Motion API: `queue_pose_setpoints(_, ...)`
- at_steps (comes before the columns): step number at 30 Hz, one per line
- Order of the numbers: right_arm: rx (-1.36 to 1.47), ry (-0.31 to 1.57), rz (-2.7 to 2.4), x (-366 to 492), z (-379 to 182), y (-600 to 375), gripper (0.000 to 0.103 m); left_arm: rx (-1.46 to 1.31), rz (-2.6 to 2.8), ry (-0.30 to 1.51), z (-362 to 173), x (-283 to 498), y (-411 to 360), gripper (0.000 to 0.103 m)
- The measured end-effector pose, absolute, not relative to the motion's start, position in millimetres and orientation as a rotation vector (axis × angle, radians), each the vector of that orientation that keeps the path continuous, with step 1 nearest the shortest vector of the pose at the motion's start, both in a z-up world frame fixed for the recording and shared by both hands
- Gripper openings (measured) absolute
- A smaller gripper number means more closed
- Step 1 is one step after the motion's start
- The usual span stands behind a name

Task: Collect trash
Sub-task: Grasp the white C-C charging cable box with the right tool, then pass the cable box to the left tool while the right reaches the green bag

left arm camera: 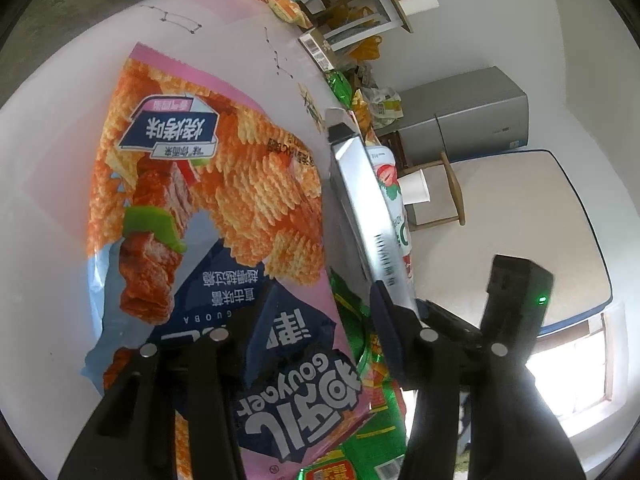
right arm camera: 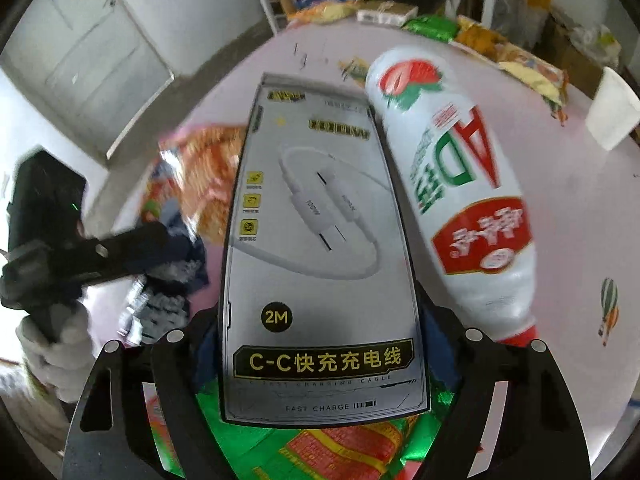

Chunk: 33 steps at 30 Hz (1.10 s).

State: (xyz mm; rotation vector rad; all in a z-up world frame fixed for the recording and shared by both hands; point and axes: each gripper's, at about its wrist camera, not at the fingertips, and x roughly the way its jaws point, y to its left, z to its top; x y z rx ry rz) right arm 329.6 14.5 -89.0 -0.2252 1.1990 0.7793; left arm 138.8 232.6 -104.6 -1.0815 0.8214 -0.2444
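My right gripper (right arm camera: 320,320) is shut on a grey charging-cable box (right arm camera: 320,220), its pads against the box's two long sides. The box points away over a green foil wrapper (right arm camera: 328,448) on the pink table (right arm camera: 560,240). A white strawberry-milk bottle (right arm camera: 452,184) with a red cap lies on its side along the box's right edge. My left gripper (left arm camera: 324,304) is shut on a pink and orange chip bag (left arm camera: 208,184), with the green wrapper (left arm camera: 372,420) beside it. In the left wrist view the box (left arm camera: 360,200) shows edge-on, and the bottle (left arm camera: 394,200) lies behind it.
A white-gloved hand (right arm camera: 52,352) holds the left gripper (right arm camera: 120,248). Snack wrappers (right arm camera: 432,26) and a paper cup (right arm camera: 612,108) crowd the table's far edge. A wooden chair (left arm camera: 452,196) bearing another cup (left arm camera: 414,190), a grey cabinet (left arm camera: 460,120) and a door (right arm camera: 80,52) stand beyond.
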Motion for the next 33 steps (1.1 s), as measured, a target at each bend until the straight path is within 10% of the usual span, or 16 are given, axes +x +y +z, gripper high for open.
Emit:
queue_pose_setpoints(16,0.063,1.256,0.863,281.9,-65.4,20.6,0.078,-1.113,-0.179,0.65,-59.9,72.3,272.2,0.065)
queue_pose_setpoints(33,0.461,1.374,1.046,294.8,-92.8,-7.6,0.086,-0.935,-0.14,0.842,-57.8,75.6,242.5,0.073)
